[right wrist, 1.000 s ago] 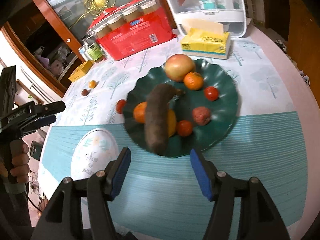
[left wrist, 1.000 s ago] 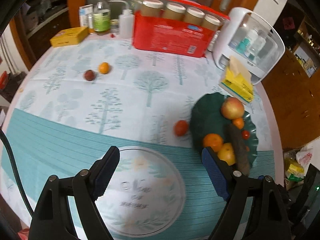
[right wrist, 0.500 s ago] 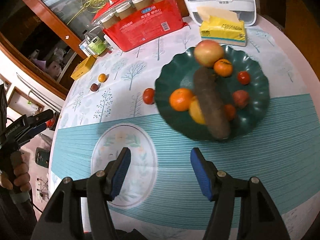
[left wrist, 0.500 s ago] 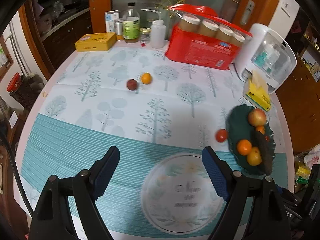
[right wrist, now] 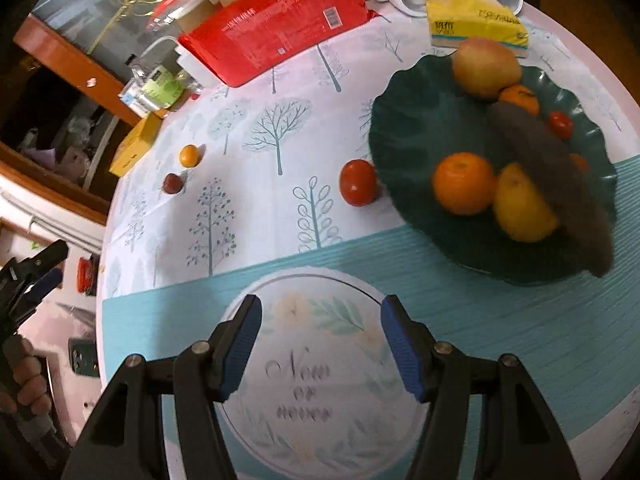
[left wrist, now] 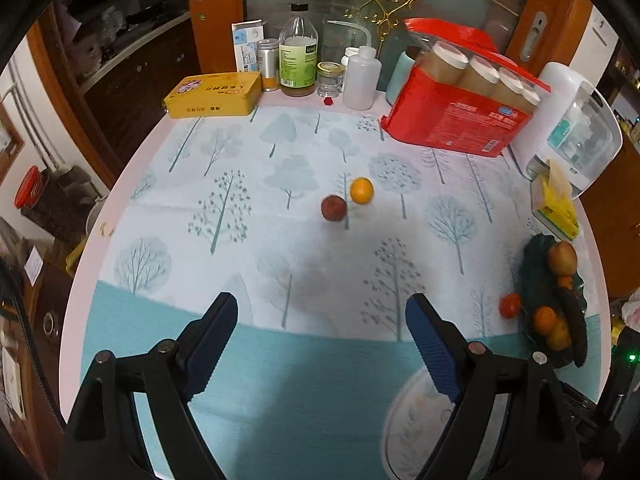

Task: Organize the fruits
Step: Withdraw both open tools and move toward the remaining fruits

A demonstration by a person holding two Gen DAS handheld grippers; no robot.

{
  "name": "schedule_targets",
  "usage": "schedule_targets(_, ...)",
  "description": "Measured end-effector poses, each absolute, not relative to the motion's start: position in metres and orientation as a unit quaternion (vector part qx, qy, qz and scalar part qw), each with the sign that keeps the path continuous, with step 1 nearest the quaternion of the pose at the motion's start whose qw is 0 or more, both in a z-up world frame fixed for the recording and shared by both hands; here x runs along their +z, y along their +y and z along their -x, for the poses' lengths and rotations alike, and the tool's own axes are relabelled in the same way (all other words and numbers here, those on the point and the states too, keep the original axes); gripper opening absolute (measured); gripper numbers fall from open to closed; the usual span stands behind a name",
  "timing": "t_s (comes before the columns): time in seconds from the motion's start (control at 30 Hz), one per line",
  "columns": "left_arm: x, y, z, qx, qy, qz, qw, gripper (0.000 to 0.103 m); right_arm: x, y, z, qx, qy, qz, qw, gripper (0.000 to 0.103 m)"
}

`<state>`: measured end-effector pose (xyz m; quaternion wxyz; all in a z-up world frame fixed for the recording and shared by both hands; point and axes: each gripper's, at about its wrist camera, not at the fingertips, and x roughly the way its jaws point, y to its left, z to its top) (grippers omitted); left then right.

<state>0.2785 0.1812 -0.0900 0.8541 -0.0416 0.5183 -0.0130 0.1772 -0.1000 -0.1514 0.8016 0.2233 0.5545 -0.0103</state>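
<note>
Ahead of my left gripper (left wrist: 320, 304), a dark red fruit (left wrist: 333, 208) and a small orange (left wrist: 361, 190) lie side by side on the tree-print cloth. Its jaws are opening with nothing between them. A red tomato (right wrist: 358, 182) sits just left of the dark green plate (right wrist: 408, 120). The plate holds an apple (right wrist: 486, 66), an orange (right wrist: 464, 188), a yellow fruit (right wrist: 520, 208), a long dark brown piece (right wrist: 552, 176) and smaller fruits. My right gripper (right wrist: 320, 308) hangs open and empty over a white round printed mat (right wrist: 320, 360).
At the table's far side stand a red pack of jars (left wrist: 460, 120), a yellow tin (left wrist: 212, 94), bottles (left wrist: 298, 60), a white appliance (left wrist: 576, 132) and a yellow tissue box (right wrist: 476, 26). A hand (right wrist: 24, 376) holds the left gripper beyond the table's left edge.
Both grippers moved left, away from the green plate. The two small fruits now lie straight ahead of the left gripper; the right gripper went from the plate's front to above the white mat.
</note>
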Motion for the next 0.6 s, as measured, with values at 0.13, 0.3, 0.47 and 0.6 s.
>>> schedule_targets(0.13,-0.098,0.184,-0.306,-0.023,0.518,0.027,0.855,0.086,-0.162,-0.087,-0.196,-0.033,0.557,-0.219,0.800,0.062)
schedule_targets(0.3,-0.110,0.182,-0.340,-0.042,0.517,0.013,0.855,0.086,-0.174,-0.086,-0.211,-0.062,0.551,-0.219,0.803,0.062)
schedule_targets(0.47,-0.130,0.172,-0.369,-0.054,0.521,-0.004,0.852,0.086,-0.184,-0.088,-0.224,-0.093,0.538,-0.213,0.811,0.062)
schedule_targets(0.6,-0.147,0.162,-0.384,-0.065,0.516,-0.012,0.854,0.086,-0.189,-0.091,-0.230,-0.115,0.521,-0.208,0.820,0.062)
